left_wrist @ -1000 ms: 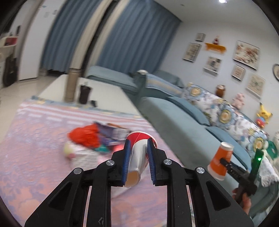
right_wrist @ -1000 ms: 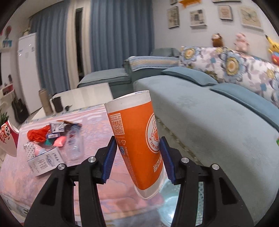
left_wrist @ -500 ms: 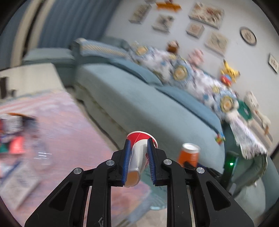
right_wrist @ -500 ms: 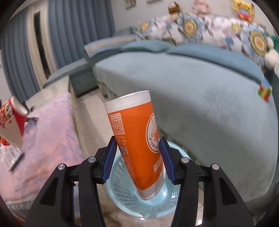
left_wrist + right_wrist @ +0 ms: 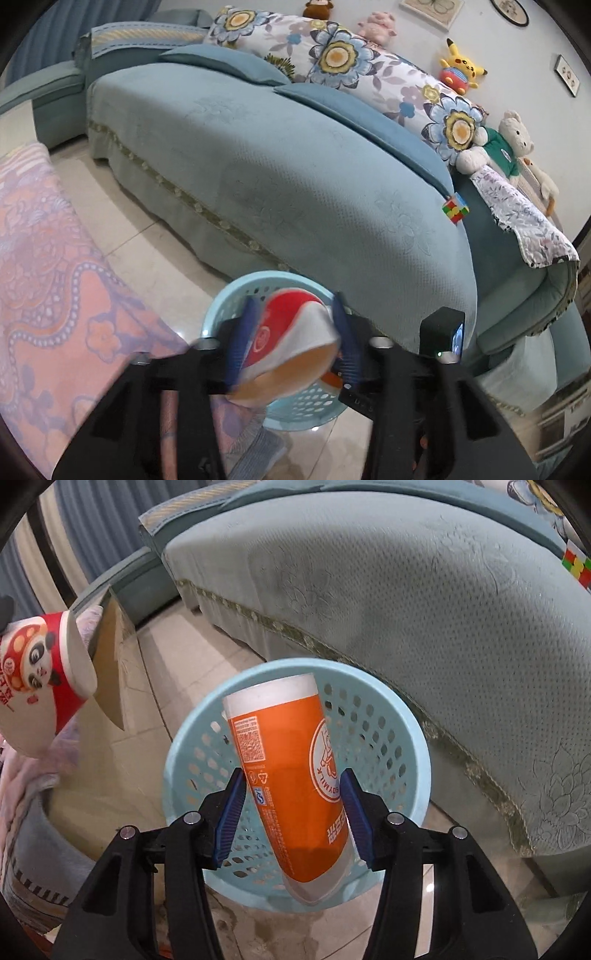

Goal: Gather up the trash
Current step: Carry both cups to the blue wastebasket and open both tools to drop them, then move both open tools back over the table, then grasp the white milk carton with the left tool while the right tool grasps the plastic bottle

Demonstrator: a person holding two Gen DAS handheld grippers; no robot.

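My left gripper [image 5: 293, 343] has opened wide; the red-and-white panda paper cup [image 5: 291, 343] sits loose and blurred between its fingers, above the light blue perforated basket [image 5: 236, 295]. The same cup shows at the left edge of the right wrist view [image 5: 40, 686]. My right gripper [image 5: 291, 812] is shut on a tall orange paper cup [image 5: 291, 775] and holds it tilted right over the mouth of the basket [image 5: 406, 720], which stands on the tiled floor against the sofa.
A teal sofa [image 5: 295, 155] with floral cushions, plush toys and a puzzle cube [image 5: 455, 210] lies just behind the basket. A pink patterned tablecloth [image 5: 48, 277] covers the table at left. The right gripper's body [image 5: 441, 332] shows beside the basket.
Both grippers swung from the table toward the basket by the sofa and tipped down over it. The left jaws opened and the red cup came loose. The right stays shut on the orange cup.
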